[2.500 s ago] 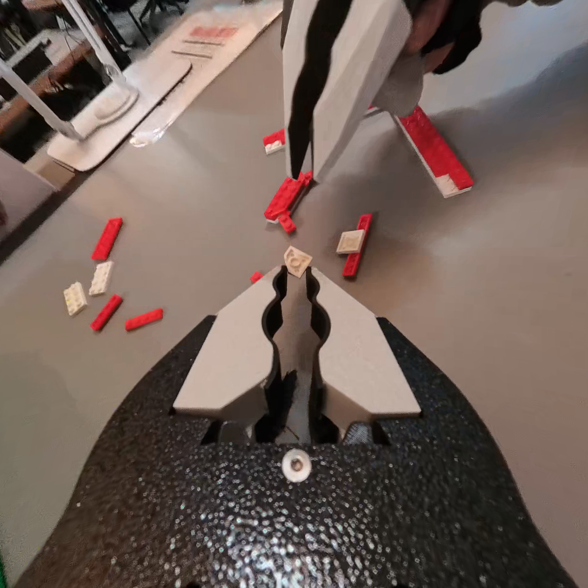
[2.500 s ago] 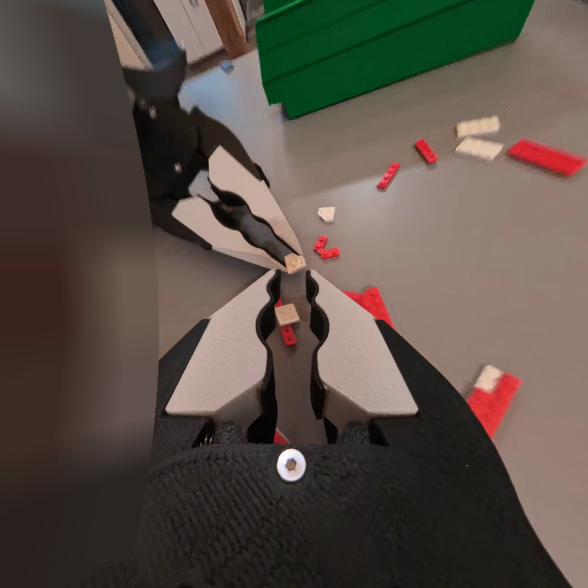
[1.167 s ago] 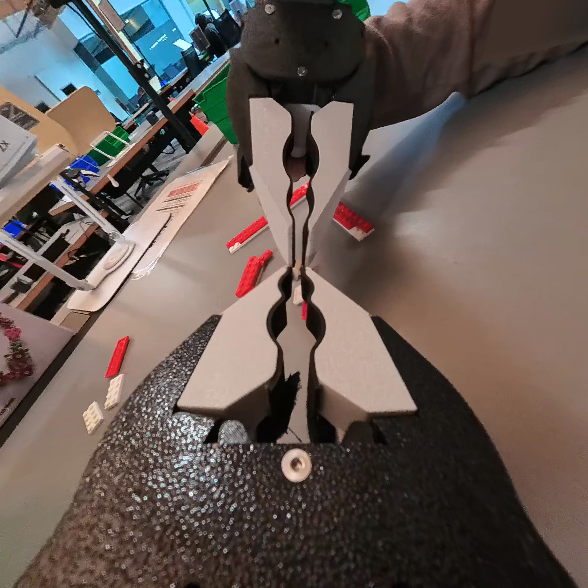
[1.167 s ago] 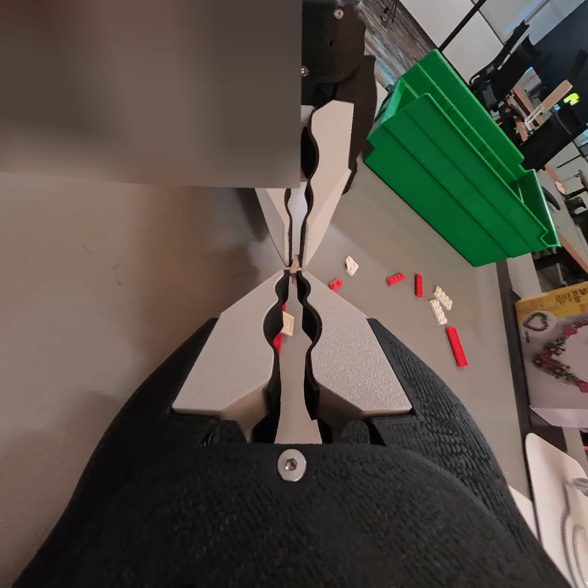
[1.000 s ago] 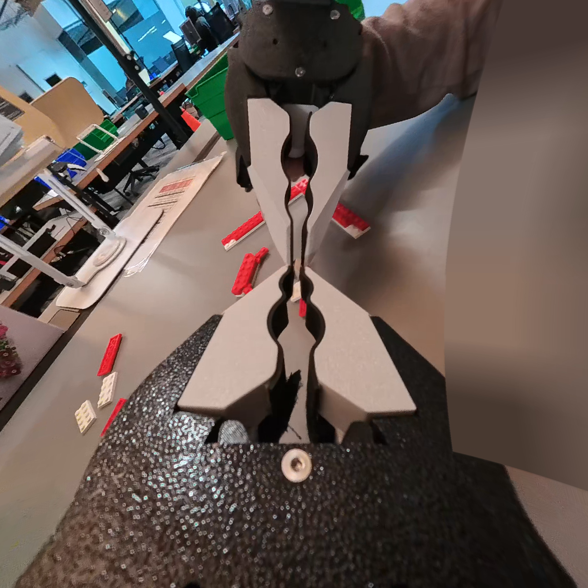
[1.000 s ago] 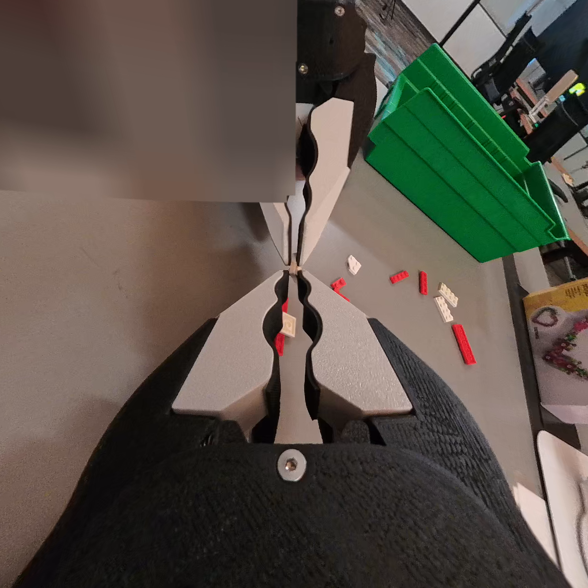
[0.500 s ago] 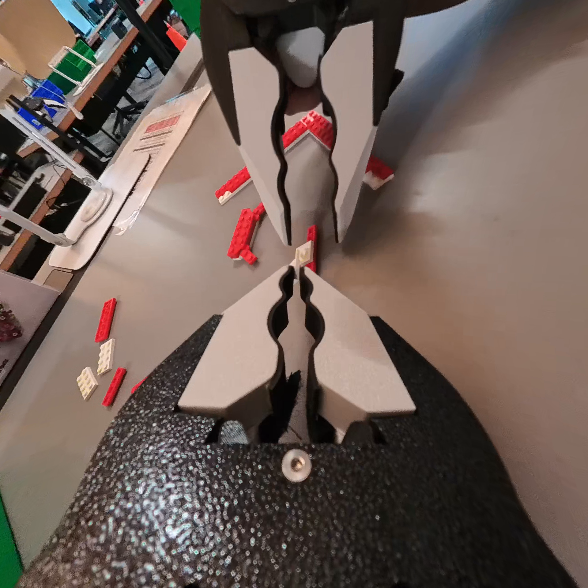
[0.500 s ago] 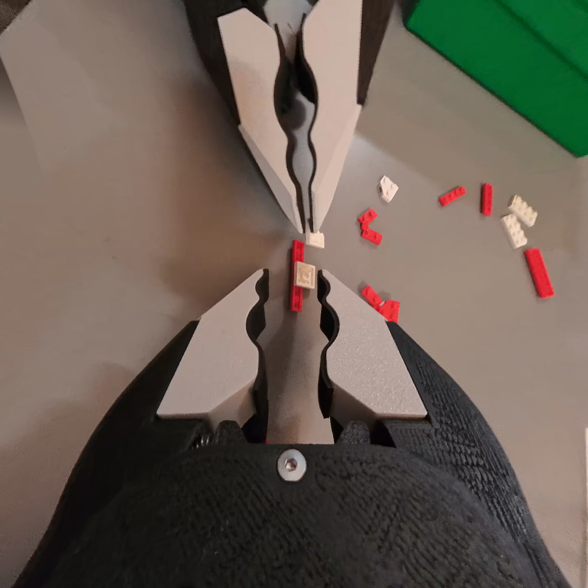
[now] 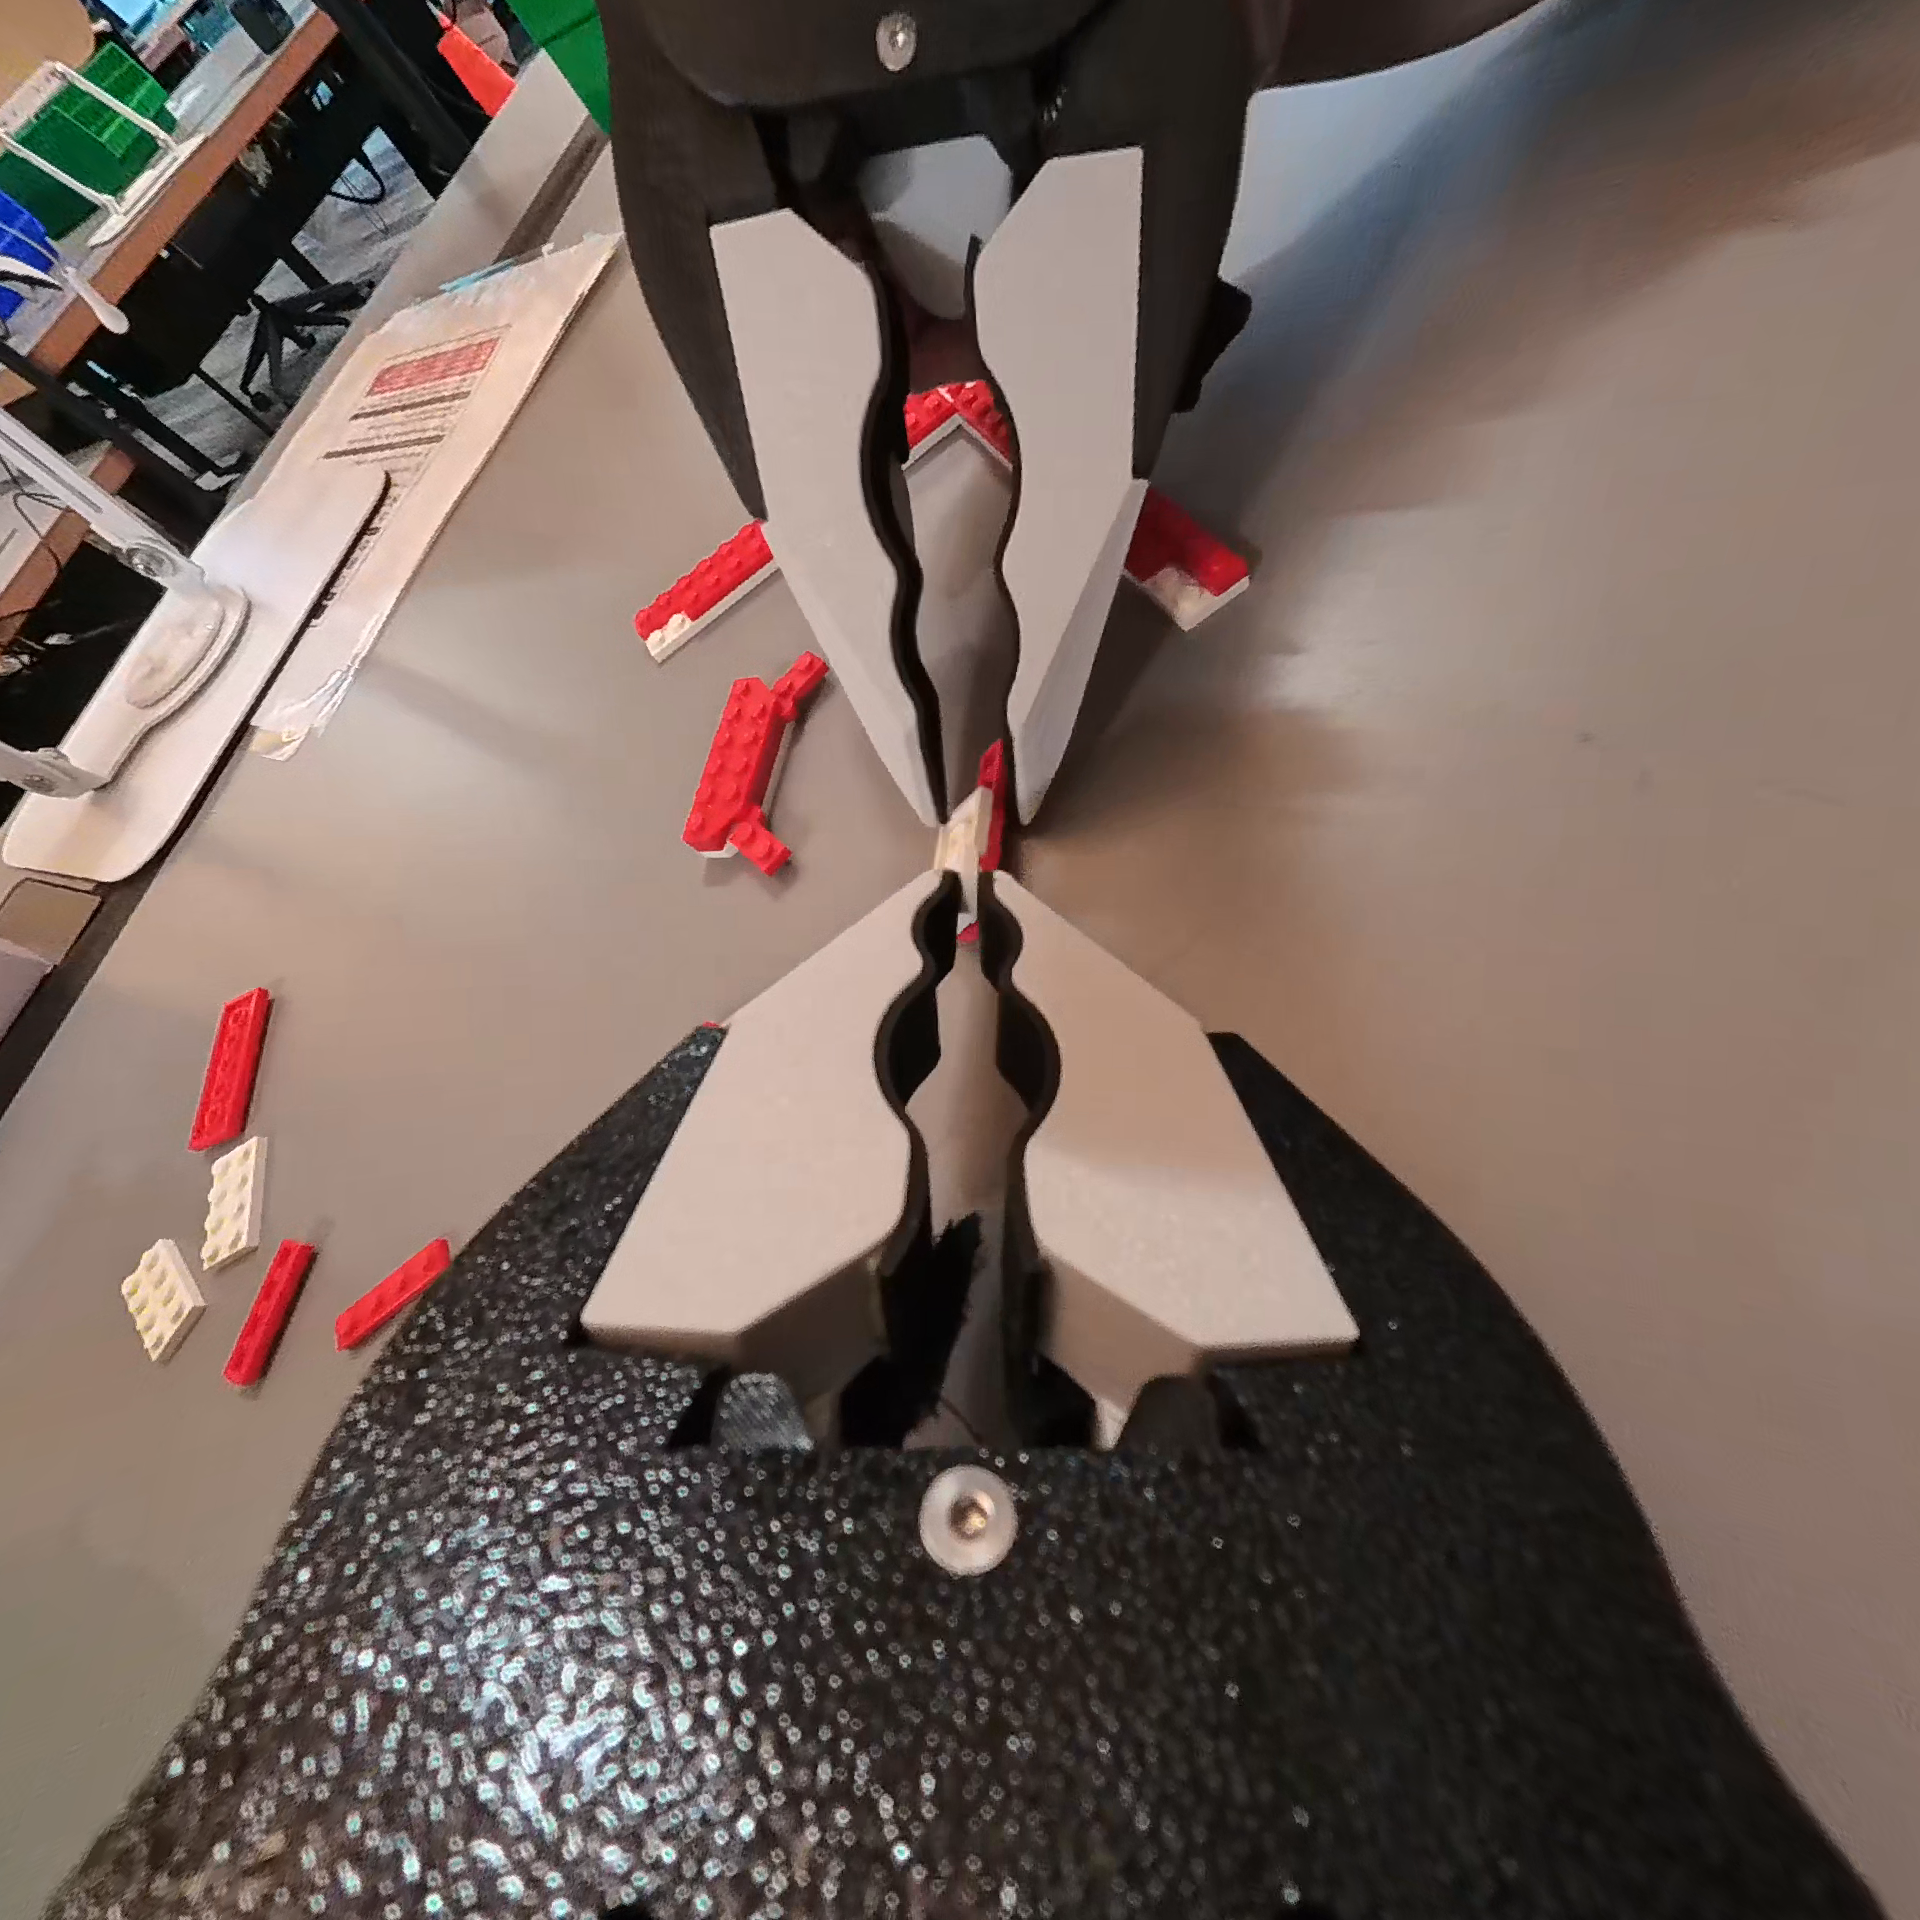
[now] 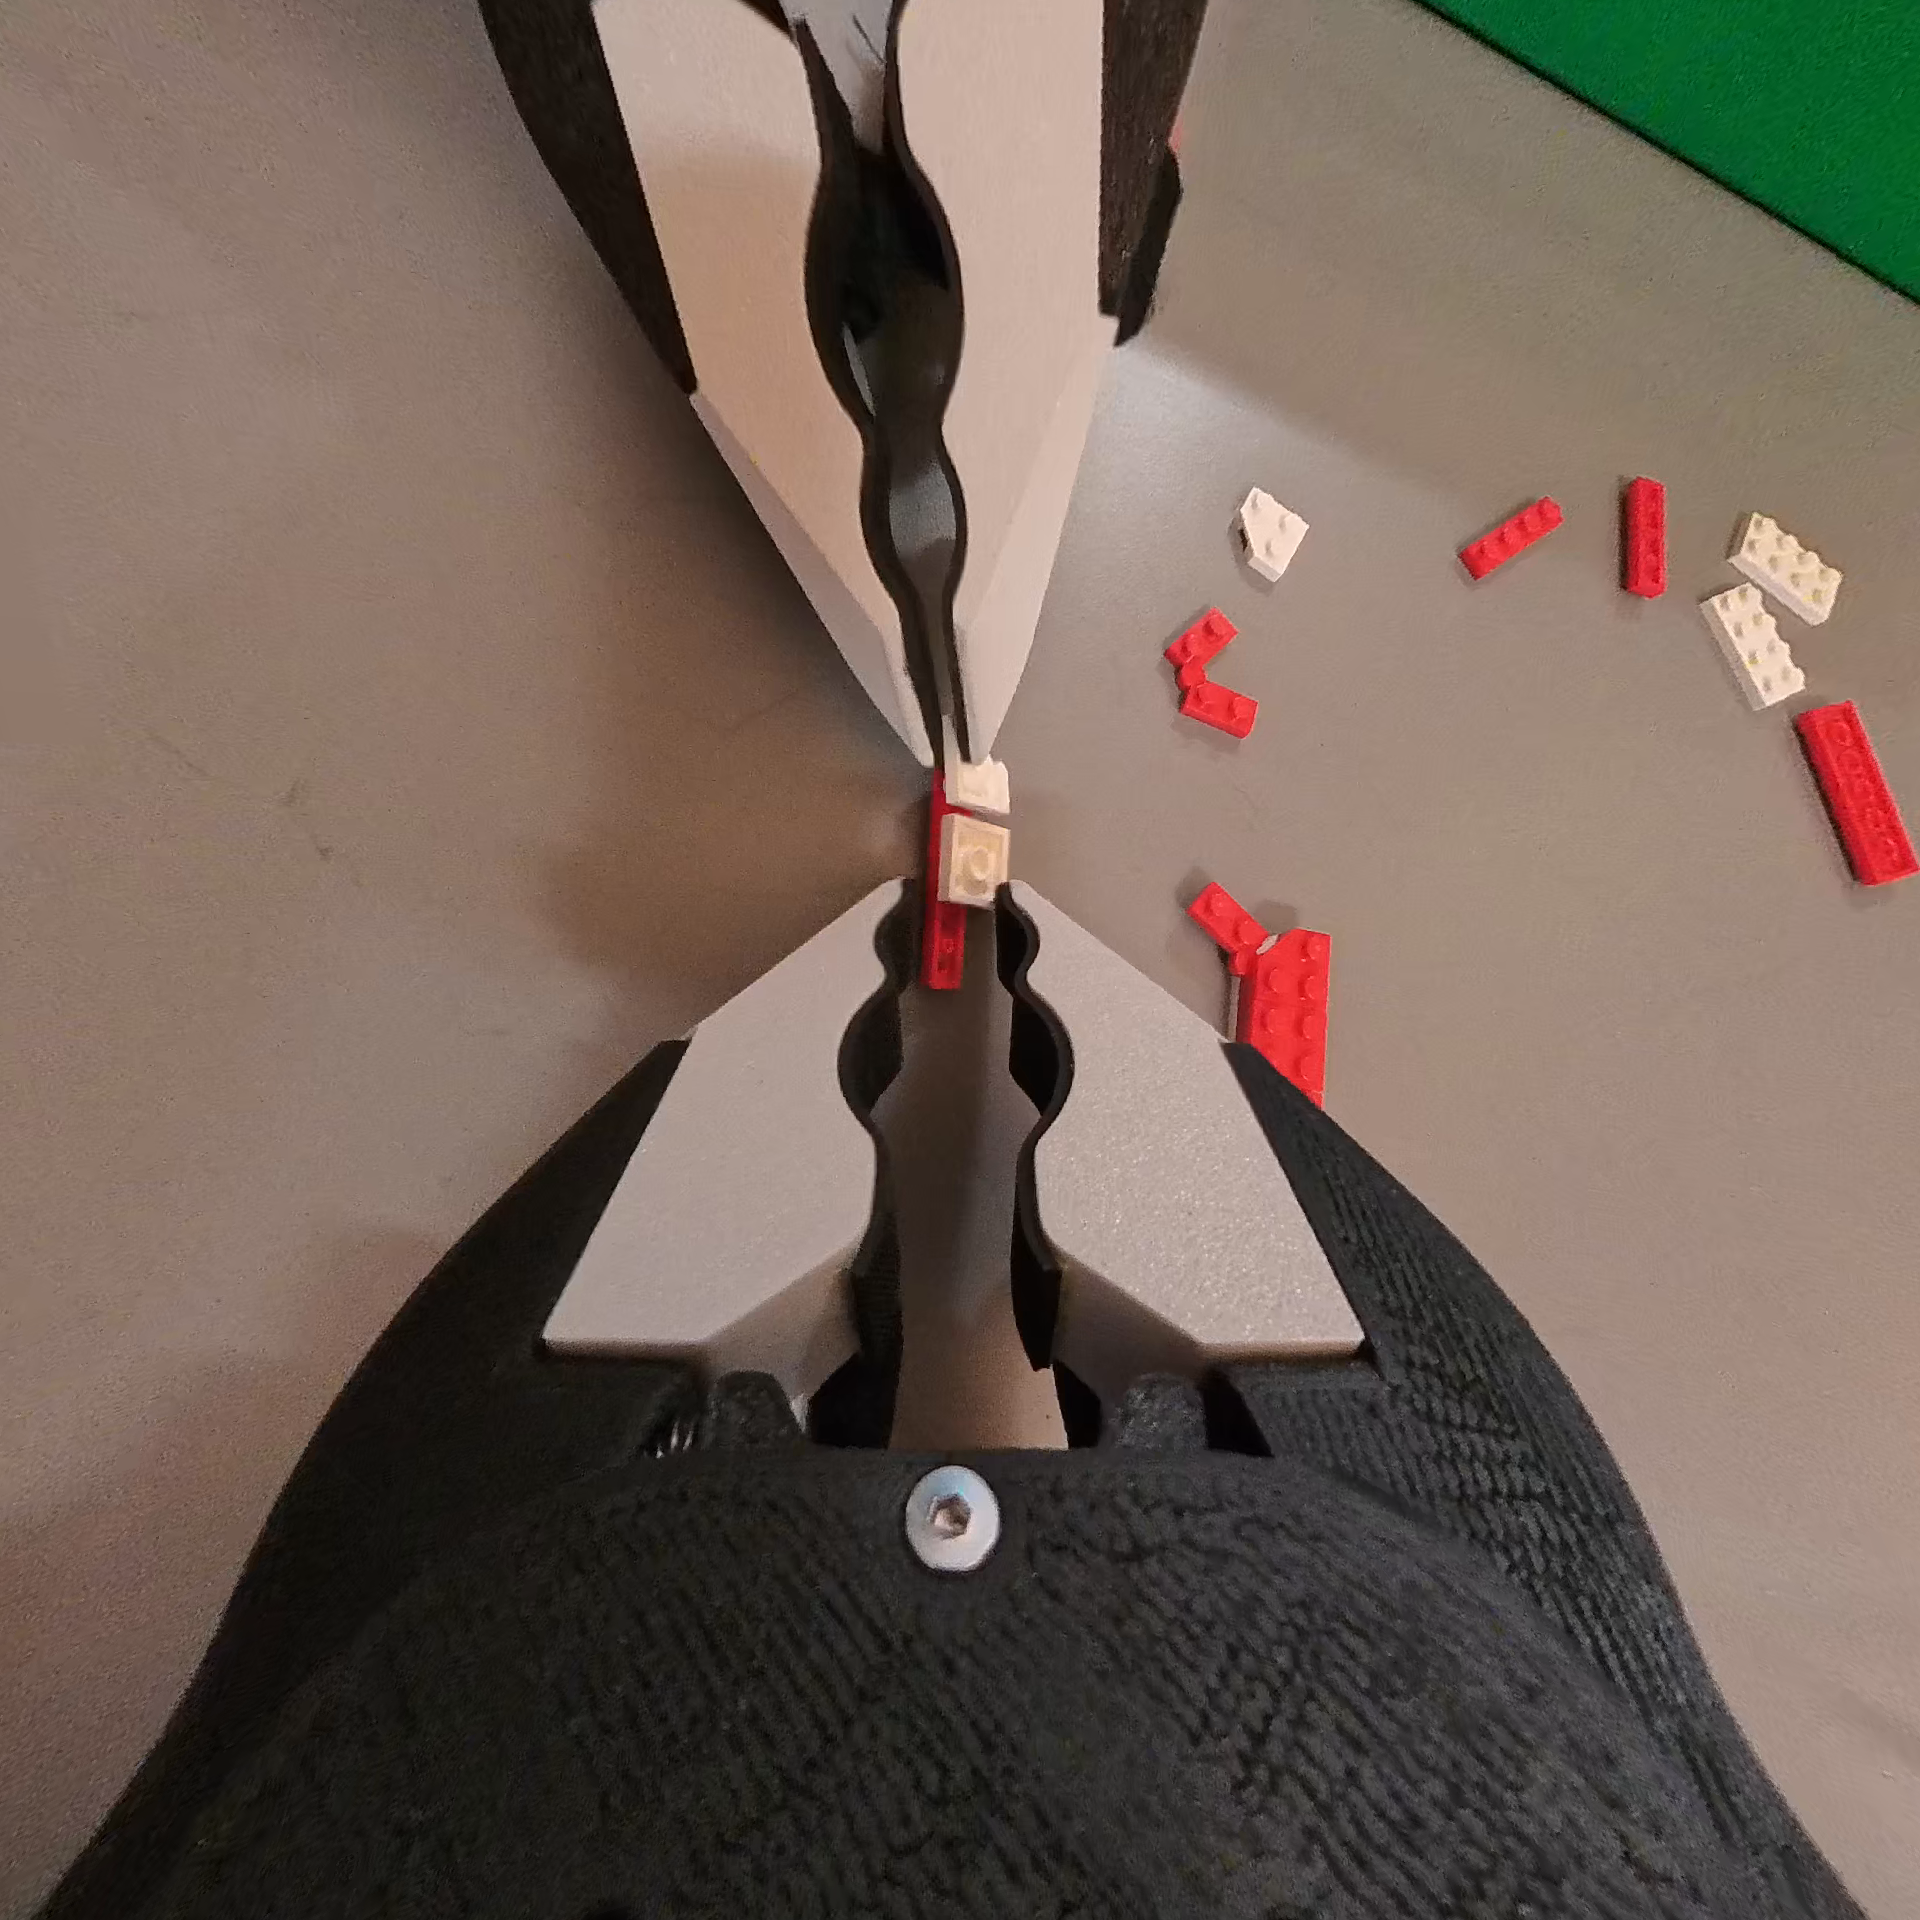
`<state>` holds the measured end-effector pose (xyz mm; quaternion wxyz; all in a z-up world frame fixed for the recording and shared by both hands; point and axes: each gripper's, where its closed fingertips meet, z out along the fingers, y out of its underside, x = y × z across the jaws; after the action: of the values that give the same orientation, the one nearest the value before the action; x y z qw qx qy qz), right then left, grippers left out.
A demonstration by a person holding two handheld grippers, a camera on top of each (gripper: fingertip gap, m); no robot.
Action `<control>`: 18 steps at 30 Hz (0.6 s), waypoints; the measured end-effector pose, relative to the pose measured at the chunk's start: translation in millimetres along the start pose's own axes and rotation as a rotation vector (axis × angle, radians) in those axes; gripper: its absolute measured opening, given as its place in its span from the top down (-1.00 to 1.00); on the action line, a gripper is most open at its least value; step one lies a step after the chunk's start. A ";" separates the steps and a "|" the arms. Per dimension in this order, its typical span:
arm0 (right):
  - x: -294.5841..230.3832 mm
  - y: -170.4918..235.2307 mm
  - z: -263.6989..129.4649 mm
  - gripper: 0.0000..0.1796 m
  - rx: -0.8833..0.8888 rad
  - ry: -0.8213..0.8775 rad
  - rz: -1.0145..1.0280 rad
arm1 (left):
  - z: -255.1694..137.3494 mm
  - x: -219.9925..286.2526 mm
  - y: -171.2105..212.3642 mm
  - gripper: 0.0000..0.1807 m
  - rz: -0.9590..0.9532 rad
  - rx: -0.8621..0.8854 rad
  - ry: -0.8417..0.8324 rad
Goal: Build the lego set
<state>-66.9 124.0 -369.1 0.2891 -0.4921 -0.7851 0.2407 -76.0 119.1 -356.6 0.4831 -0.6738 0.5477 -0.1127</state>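
Observation:
My left gripper [image 9: 966, 883] is shut on a small white plate [image 9: 961, 836]. In the right wrist view it [image 10: 961, 753] comes in from the top with the white plate [image 10: 982, 784] at its tips. That plate sits just above a beige square plate [image 10: 974, 857] on a thin red strip [image 10: 943, 951] lying on the grey table. My right gripper [image 10: 951, 888] is open and empty, its tips either side of the red strip, just behind the beige plate. In the left wrist view it [image 9: 977, 816] faces my left gripper tip to tip.
A red assembly [image 9: 753, 758] and a long red-and-white build [image 9: 707, 587] lie beyond on the left. Loose red [image 10: 1860, 805] and white plates [image 10: 1766, 613], a white wedge [image 10: 1273, 532] and small red pieces [image 10: 1210, 675] lie to the right. A green bin [image 10: 1714, 104] stands at the far right. Only a small space, under 4 cm, lies between the two pairs of fingers.
Both grippers pinched the small white plate in the air. The right one let go and opened. Both then dropped towards the table, bringing the white plate down to the beige plate and red strip.

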 end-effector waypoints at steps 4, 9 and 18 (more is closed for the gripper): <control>0.2 -0.2 0.3 0.87 -0.008 0.009 -0.019 | 0.7 1.1 0.8 0.96 -0.013 -0.003 0.013; 0.4 -1.0 1.0 0.89 -0.025 0.029 -0.056 | -0.4 3.3 -0.6 0.89 -0.038 0.006 0.040; 0.6 -1.8 1.6 0.89 -0.029 0.037 -0.072 | -1.7 2.1 -2.0 0.71 0.024 0.003 0.001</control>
<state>-69.4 123.7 -368.9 0.3051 -0.4722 -0.8000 0.2096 -75.1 116.2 -354.9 0.4853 -0.6662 0.5559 -0.1081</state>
